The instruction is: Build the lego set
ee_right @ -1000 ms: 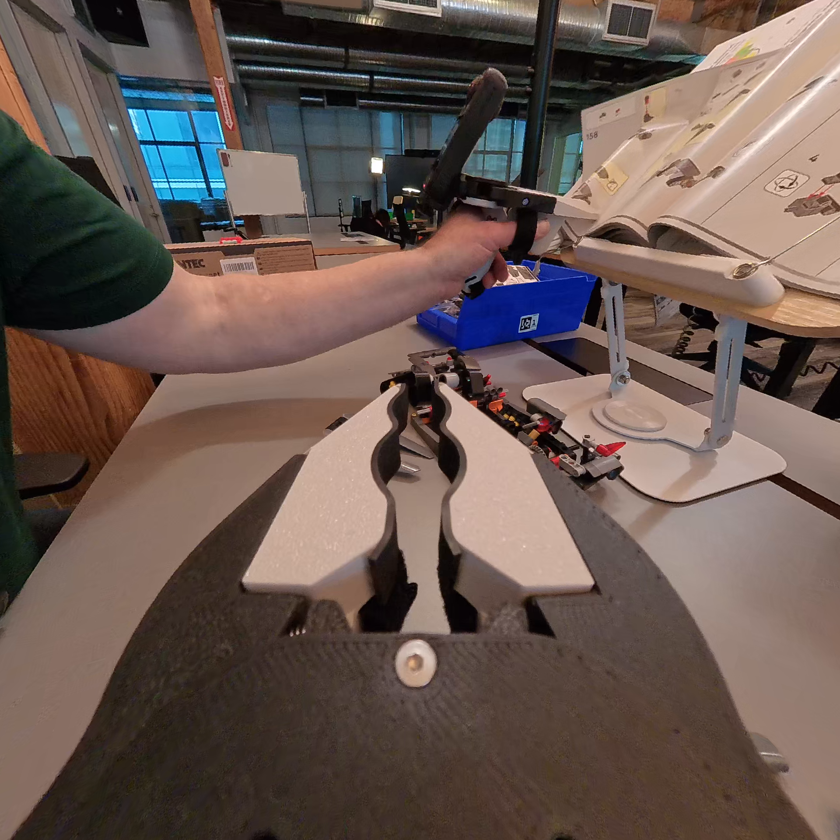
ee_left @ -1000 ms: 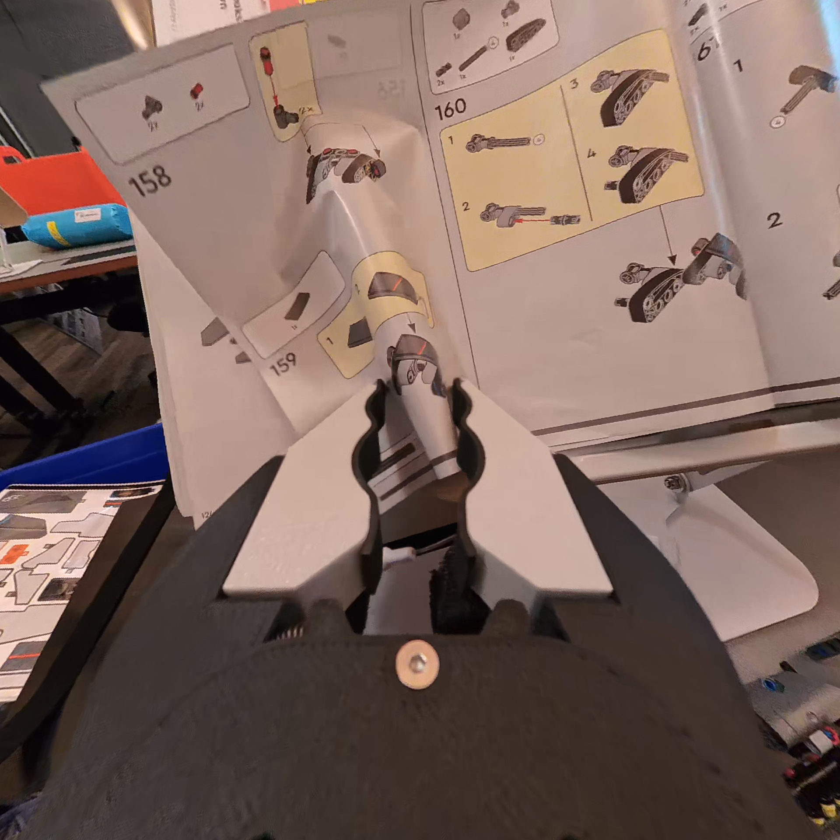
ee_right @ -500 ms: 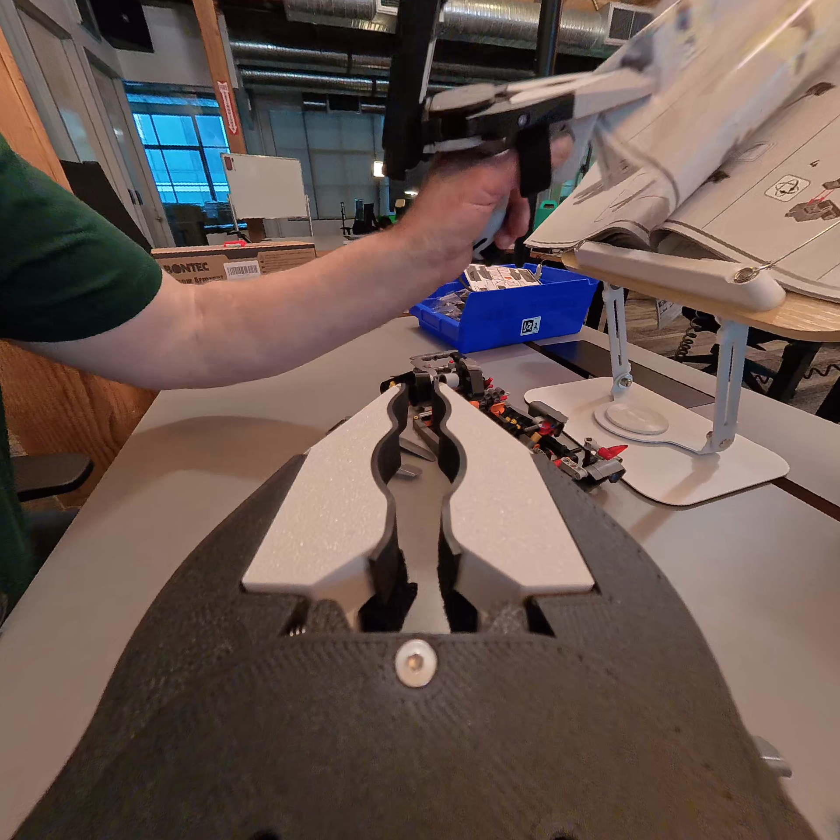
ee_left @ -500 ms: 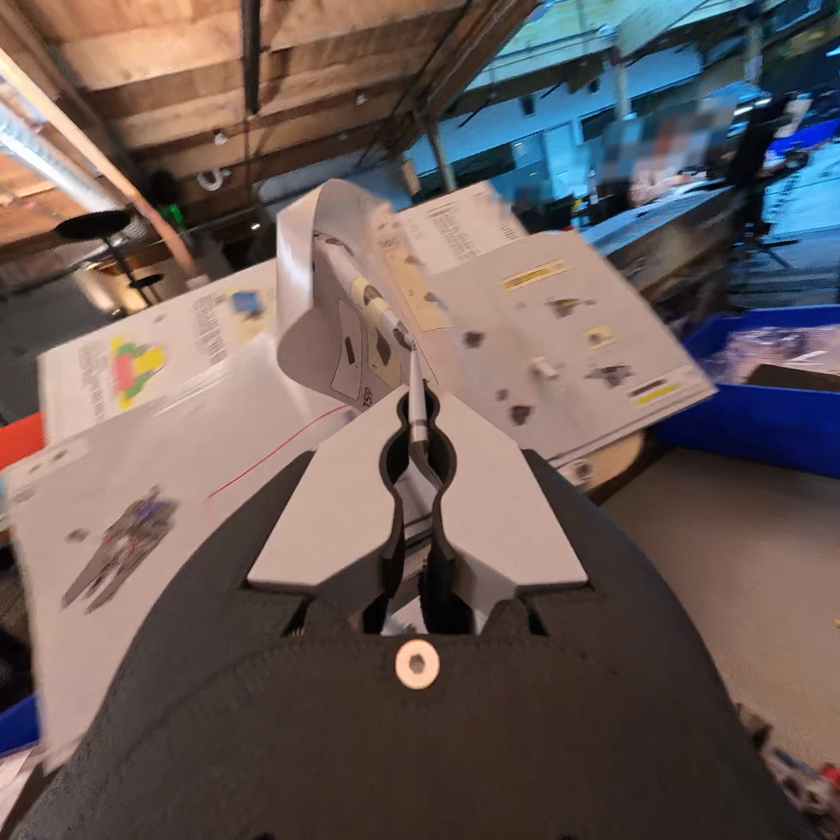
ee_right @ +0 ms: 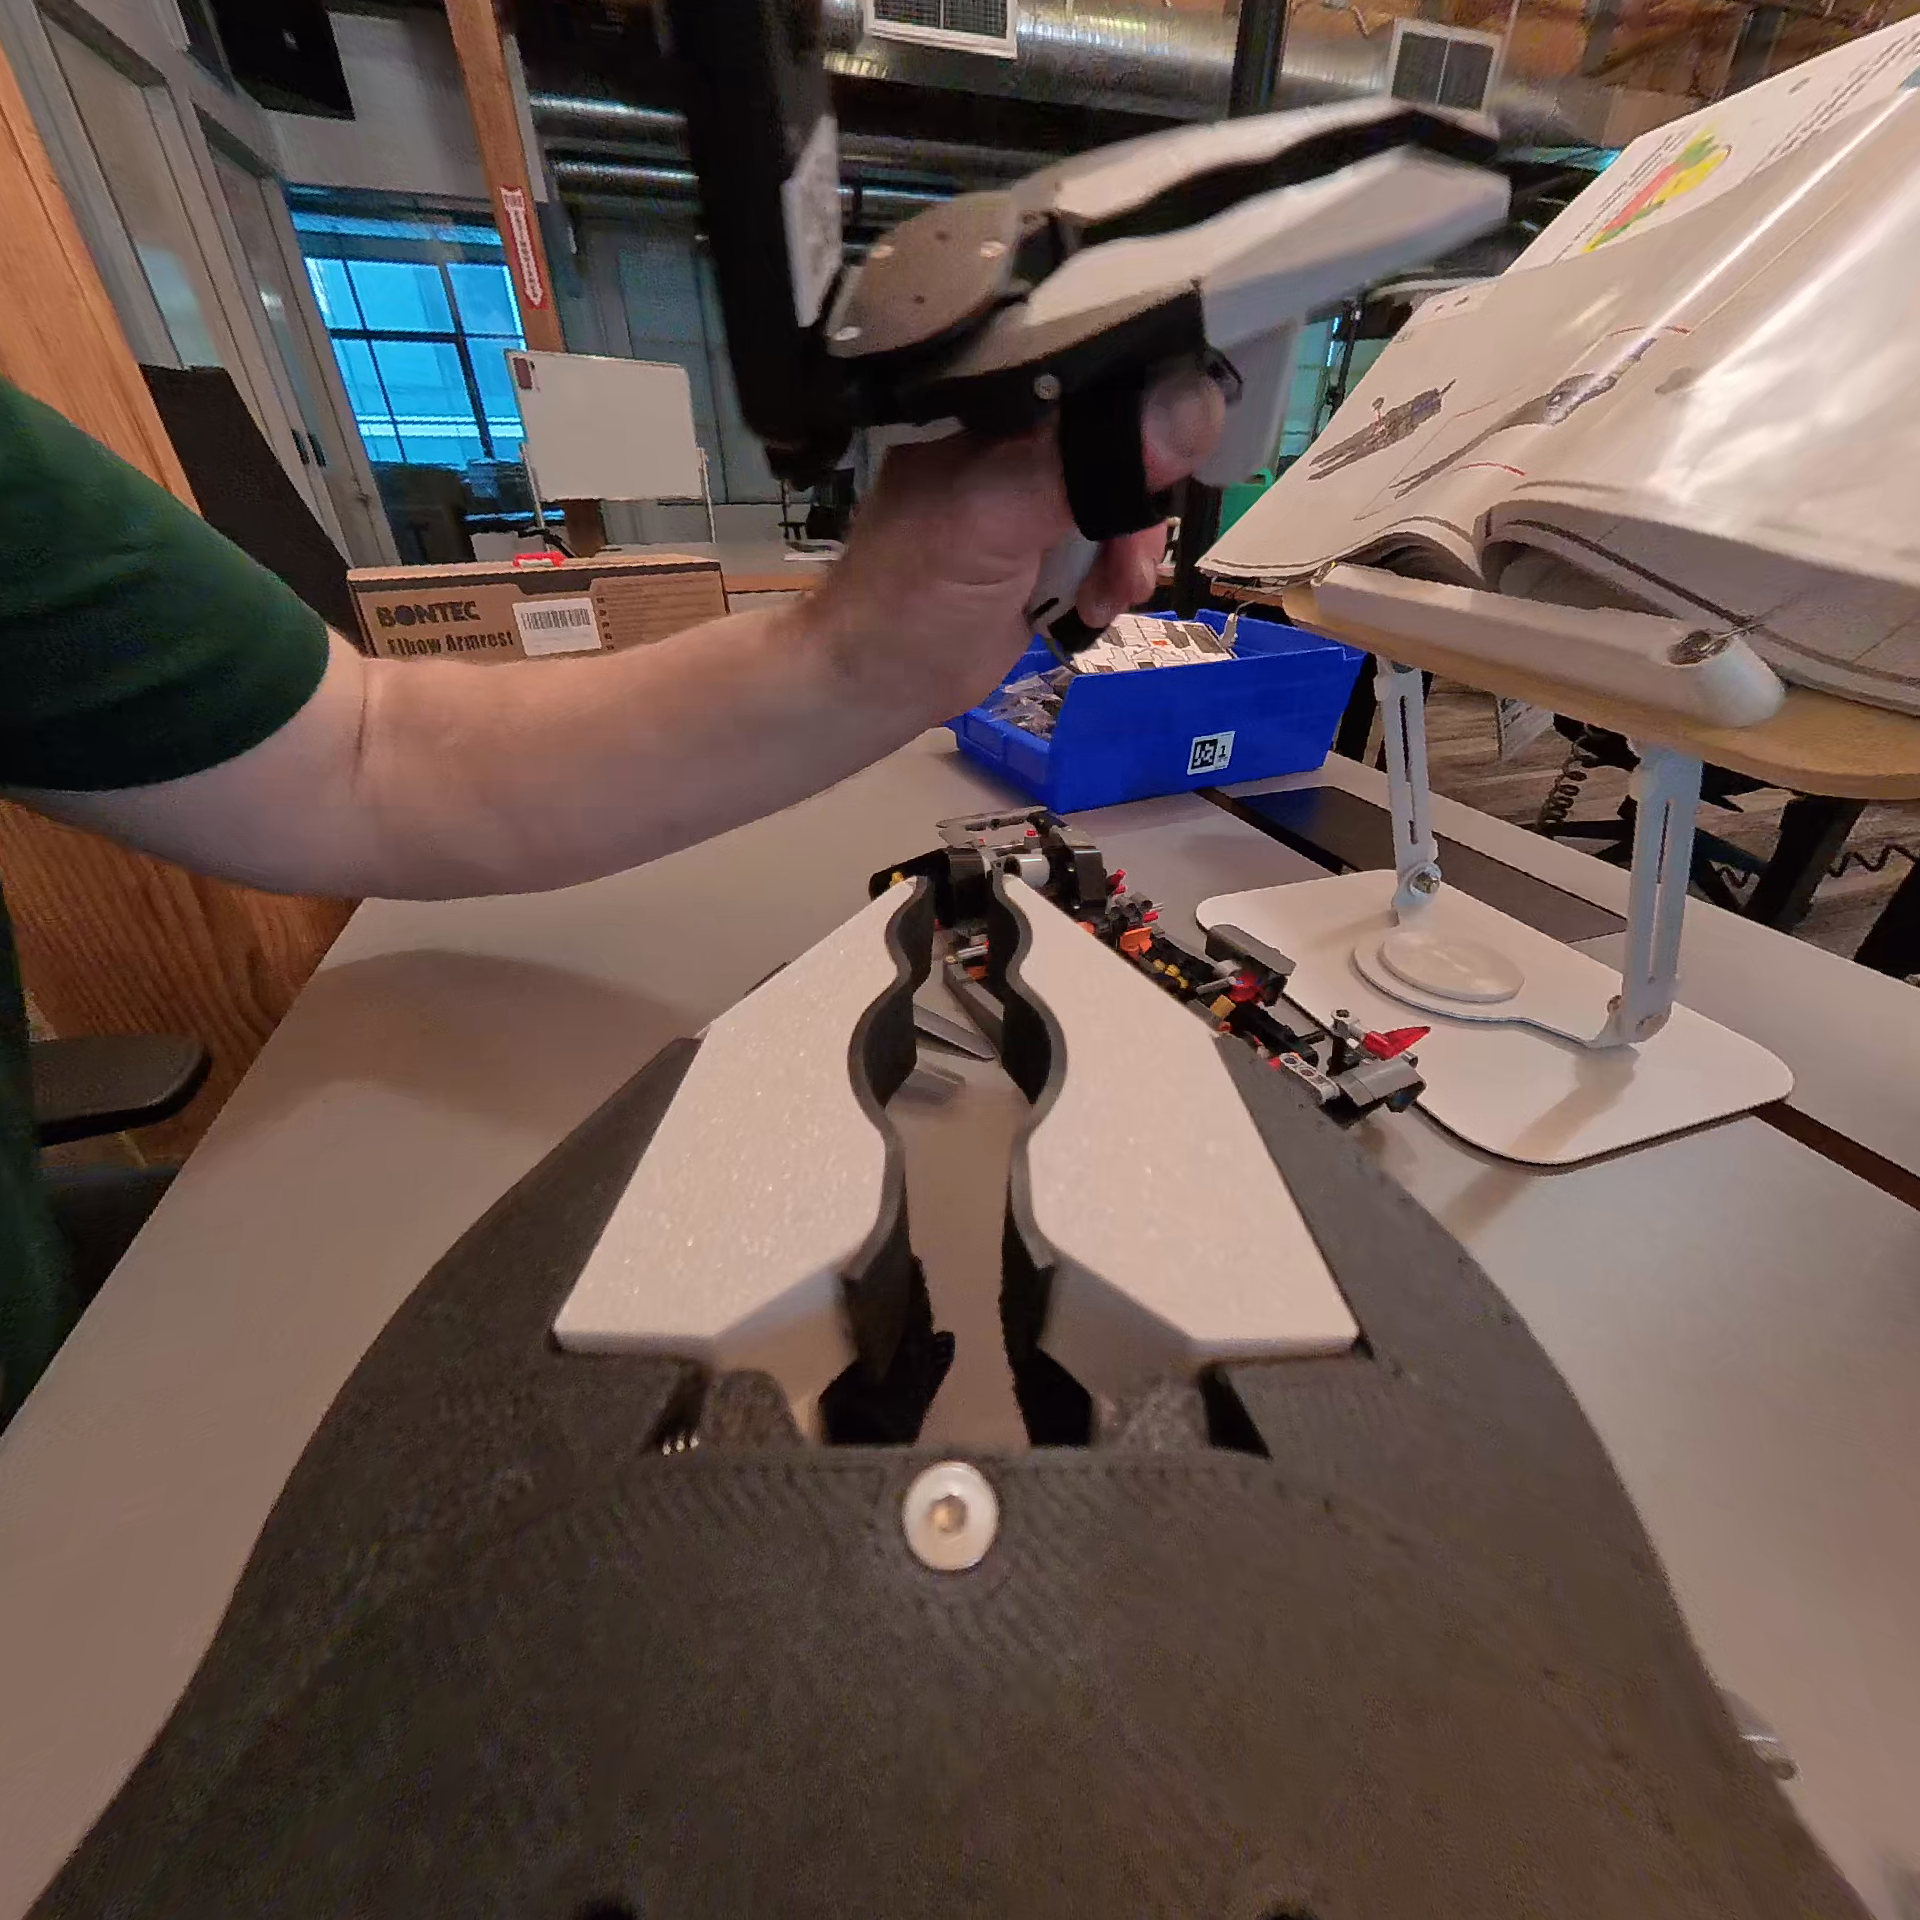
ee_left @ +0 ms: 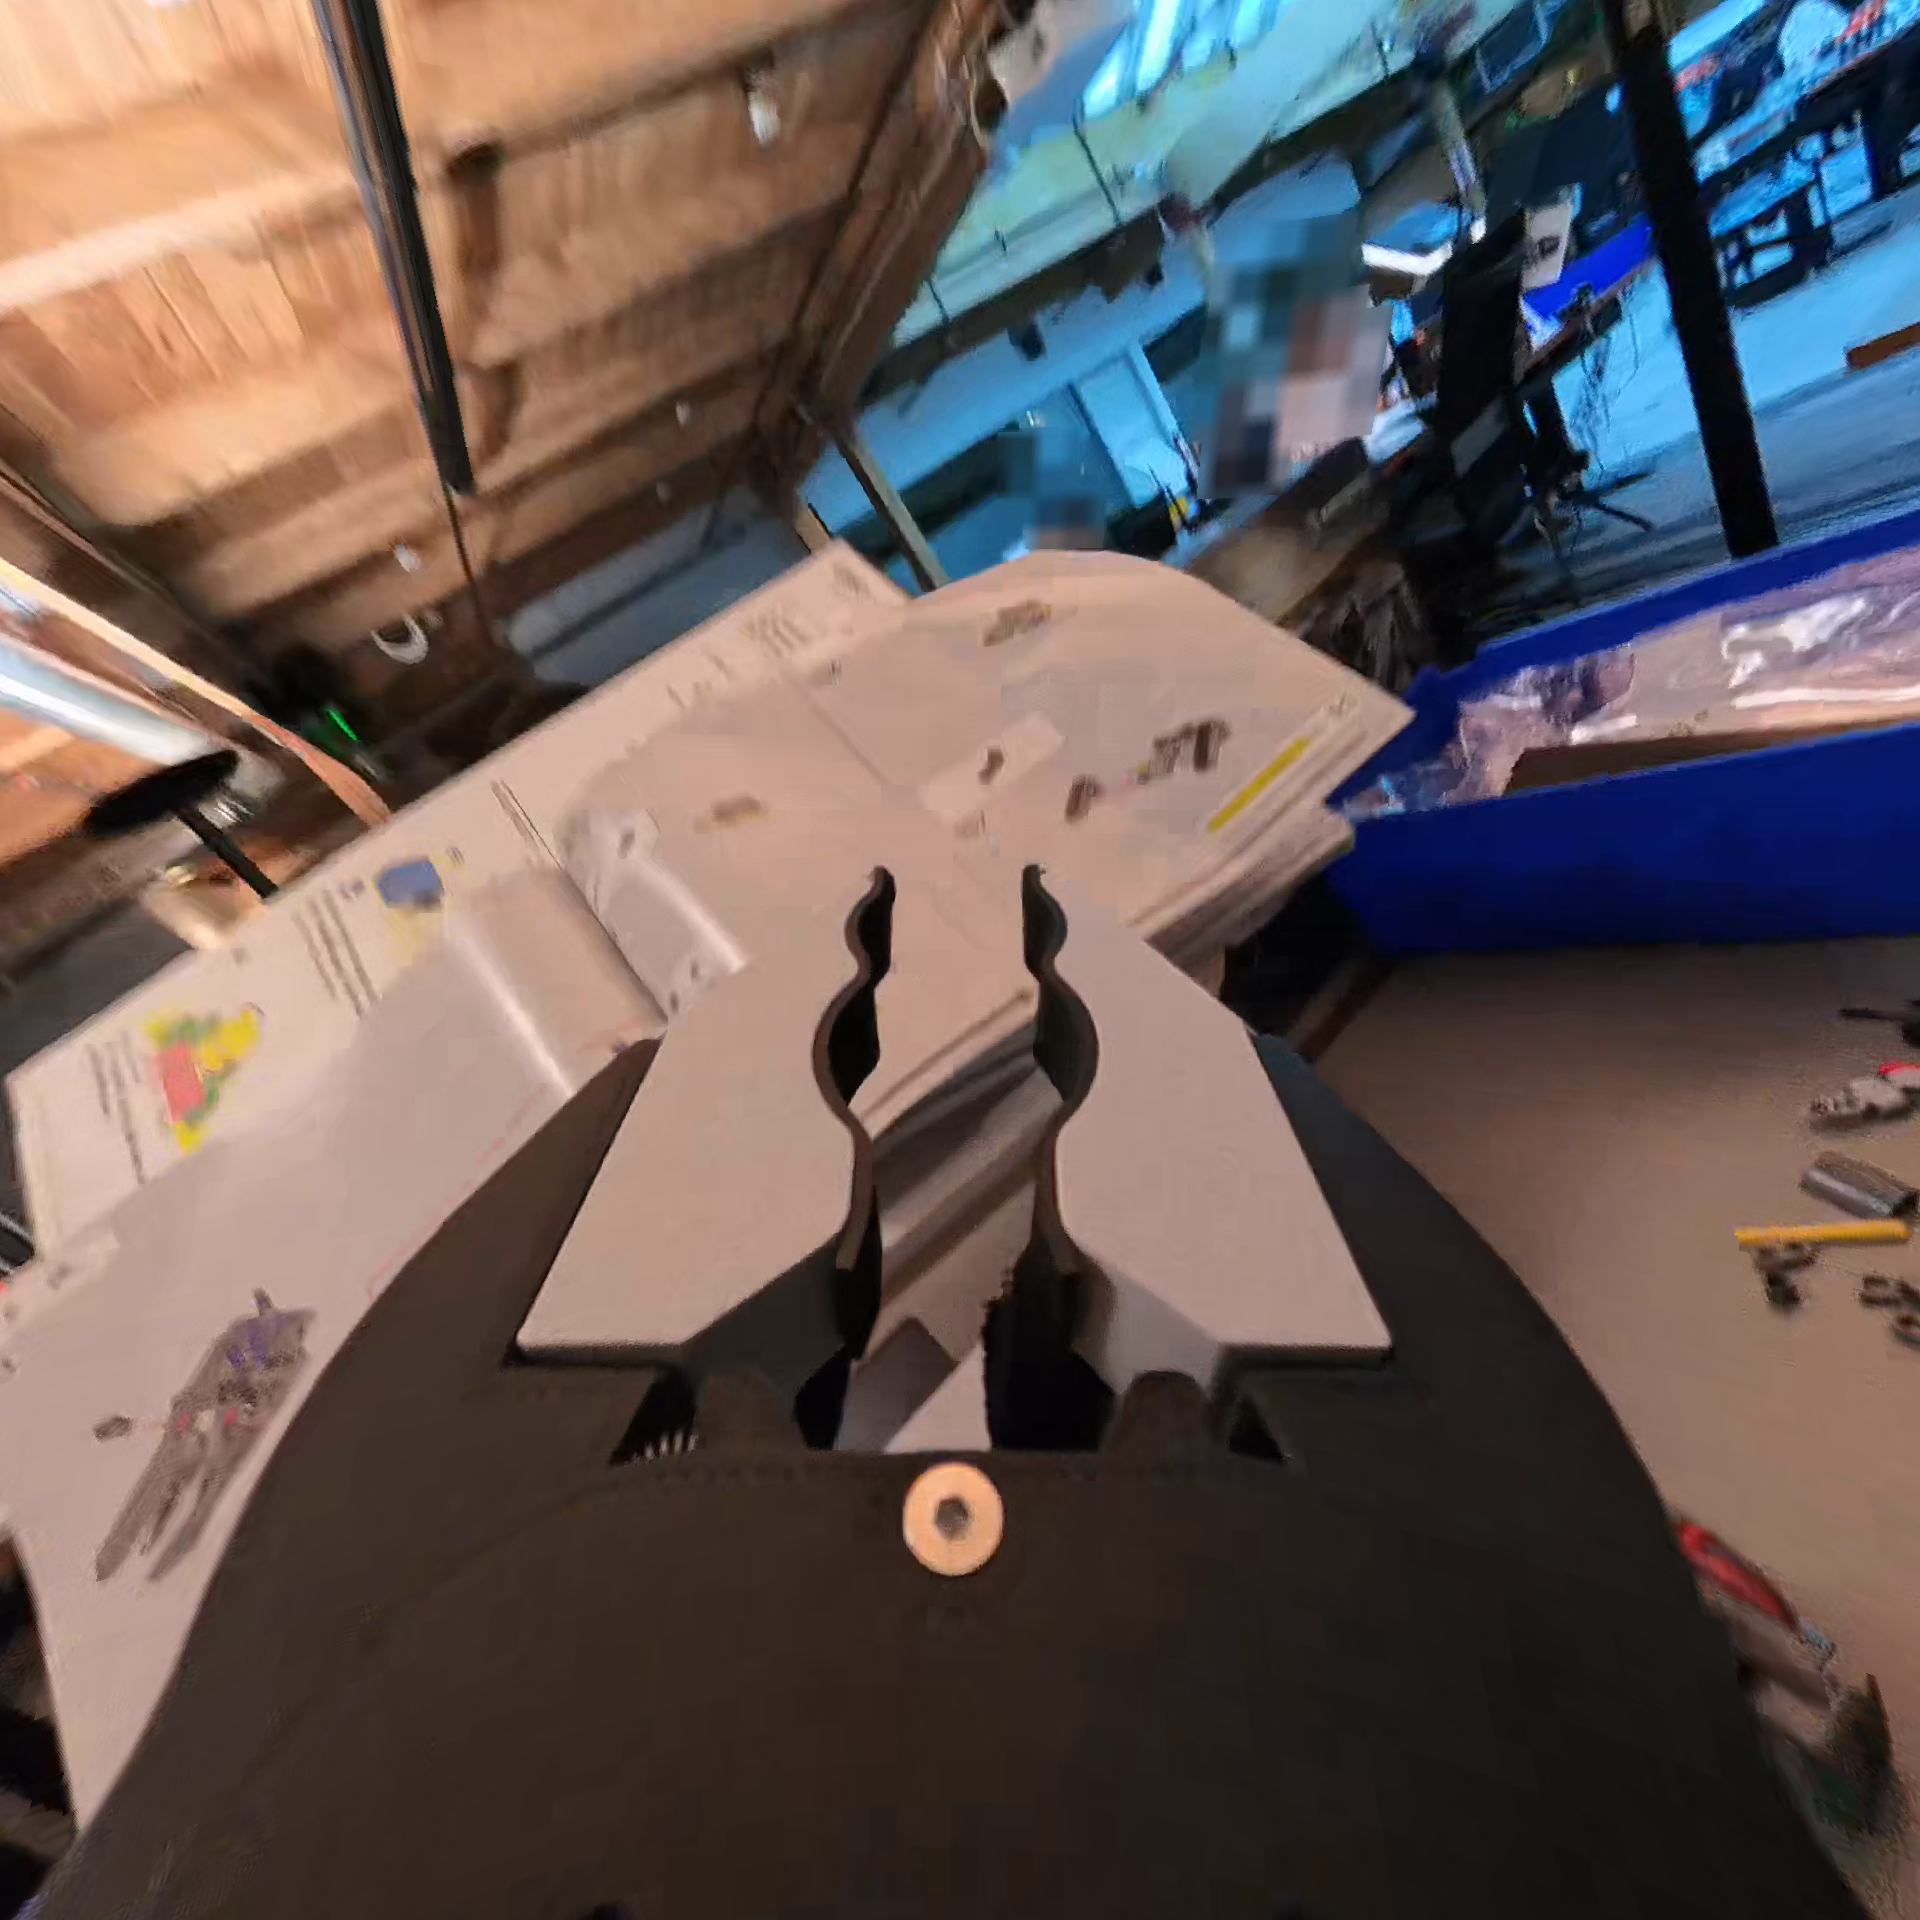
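1. Grey-fingered, black-bodied left claw (ee_left: 956, 883) is raised in the air in front of the open white paper instruction booklet (ee_left: 727, 831), its jaws set apart with nothing between them.
2. From the right wrist view, that left claw (ee_right: 1455, 187) is gripped by the person's left hand (ee_right: 977, 561) and points toward the booklet (ee_right: 1662, 343), which lies open and tilted on a white metal book stand (ee_right: 1507, 997).
3. Grey-fingered right claw (ee_right: 956, 904) sits low over the pale grey tabletop (ee_right: 468, 1039), jaws narrowly apart and empty.
4. Just beyond the right claw's tips lies the long, partly built black lego model with red and orange pieces (ee_right: 1174, 956), resting on the tabletop beside the stand's base plate, its far end touching or overlapping that plate.
5. A blue plastic bin holding bagged parts and a printed sheet (ee_right: 1153, 717) stands behind the model; in the left wrist view the same bin (ee_left: 1621, 842) is to the right of the booklet.
6. Small loose lego pieces, one a yellow rod (ee_left: 1823, 1233), are scattered on the tabletop at the right edge of the left wrist view, which is blurred.
7. A brown cardboard box (ee_right: 540, 613) stands farther back on the left.
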`<state>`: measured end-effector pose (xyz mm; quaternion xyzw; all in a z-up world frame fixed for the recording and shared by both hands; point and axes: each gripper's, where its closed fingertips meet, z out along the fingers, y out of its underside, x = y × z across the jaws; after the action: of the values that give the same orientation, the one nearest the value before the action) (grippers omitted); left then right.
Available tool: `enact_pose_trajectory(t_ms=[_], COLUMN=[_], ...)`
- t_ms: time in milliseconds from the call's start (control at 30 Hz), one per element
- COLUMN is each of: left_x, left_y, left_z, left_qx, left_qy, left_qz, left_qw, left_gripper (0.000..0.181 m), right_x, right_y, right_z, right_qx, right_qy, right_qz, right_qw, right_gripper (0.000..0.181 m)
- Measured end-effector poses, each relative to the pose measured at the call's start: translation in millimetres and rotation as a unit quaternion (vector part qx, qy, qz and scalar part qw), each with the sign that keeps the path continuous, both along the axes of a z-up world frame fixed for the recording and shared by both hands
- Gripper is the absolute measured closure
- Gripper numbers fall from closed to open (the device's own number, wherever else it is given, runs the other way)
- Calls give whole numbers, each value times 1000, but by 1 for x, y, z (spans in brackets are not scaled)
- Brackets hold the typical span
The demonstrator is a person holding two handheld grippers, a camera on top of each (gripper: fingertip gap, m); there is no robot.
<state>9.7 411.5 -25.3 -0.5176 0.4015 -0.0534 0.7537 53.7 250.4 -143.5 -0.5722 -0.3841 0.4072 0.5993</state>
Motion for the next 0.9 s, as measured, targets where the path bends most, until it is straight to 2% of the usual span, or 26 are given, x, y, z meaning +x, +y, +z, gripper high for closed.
enact_pose_trajectory(t_ms=[100, 233, 333, 367, 633, 767, 900], left_x=[-2, -5, 5, 4, 10, 8, 4], left_y=[30, 68, 76, 76, 58, 31, -10], left_z=[-21, -37, -65, -63, -56, -51, -58], left_qx=[-43, -22, -77, -71, -38, -35, -91], left_qy=[52, 138, 193, 187, 180, 173, 131], left_qz=[18, 96, 70, 78, 62, 42, -4], left_qw=[998, 986, 976, 977, 981, 983, 987], left_gripper=[152, 142, 142, 145, 145, 144, 143], right_x=[-3, -1, 2, 3, -2, 2, 5], right_y=[-1, 1, 2, 2, -2, -1, 1], right_z=[-3, -4, -2, -1, -1, 3, 5], right_qx=[-1, 4, 1, 0, 4, 7, 7], right_qy=[-8, -14, -7, -5, -10, -3, 1], right_qz=[3, -4, -7, -6, 3, -5, -12], right_qw=[1000, 1000, 1000, 1000, 1000, 1000, 1000], right_gripper=[173, 173, 174, 174, 173, 173, 174])
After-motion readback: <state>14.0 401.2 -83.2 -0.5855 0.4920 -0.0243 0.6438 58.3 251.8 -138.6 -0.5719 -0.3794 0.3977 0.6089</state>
